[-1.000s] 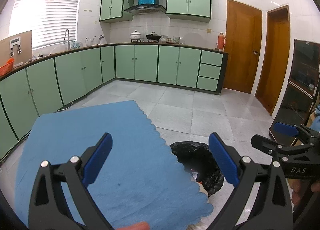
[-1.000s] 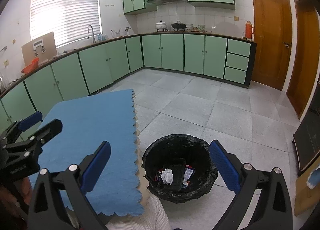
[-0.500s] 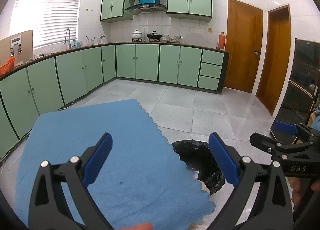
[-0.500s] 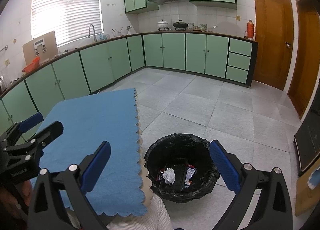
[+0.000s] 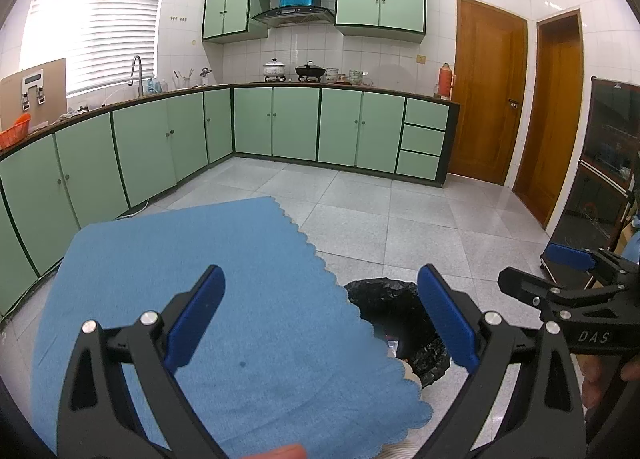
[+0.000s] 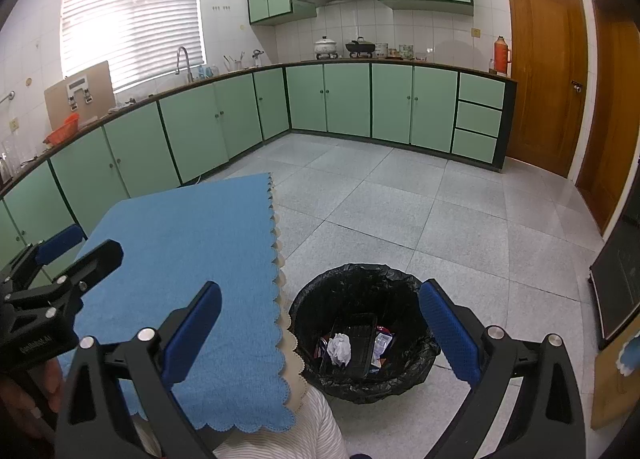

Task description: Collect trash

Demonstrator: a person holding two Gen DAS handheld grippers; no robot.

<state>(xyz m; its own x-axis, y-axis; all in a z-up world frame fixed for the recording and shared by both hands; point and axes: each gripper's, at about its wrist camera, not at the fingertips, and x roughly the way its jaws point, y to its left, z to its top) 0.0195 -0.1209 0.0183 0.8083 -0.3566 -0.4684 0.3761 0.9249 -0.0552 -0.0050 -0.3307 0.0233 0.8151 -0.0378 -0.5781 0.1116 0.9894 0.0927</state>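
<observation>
A round bin lined with a black bag (image 6: 360, 287) stands on the floor beside the table. In it lie a crumpled white paper (image 6: 339, 347), a black tray (image 6: 358, 343) and some wrappers (image 6: 383, 341). My right gripper (image 6: 320, 333) hangs open above the bin's near rim, nothing between its blue pads. My left gripper (image 5: 320, 315) is open over the blue cloth (image 5: 240, 279), also holding nothing. The left wrist view shows the bin (image 5: 388, 299) half hidden behind the cloth's edge and the right gripper (image 5: 536, 269) at the right. The left gripper (image 6: 80, 249) shows at the left of the right wrist view.
The blue scalloped cloth (image 6: 192, 251) covers a table left of the bin. Green cabinets (image 6: 340, 99) run along the left and far walls, and wooden doors (image 6: 544, 71) stand at the right. A dark glass cabinet (image 5: 600, 179) is at far right. A person's striped garment (image 6: 288, 431) is below.
Both views have shifted slightly, and the bin sits a little higher in frame. Both grippers stay open and hold nothing.
</observation>
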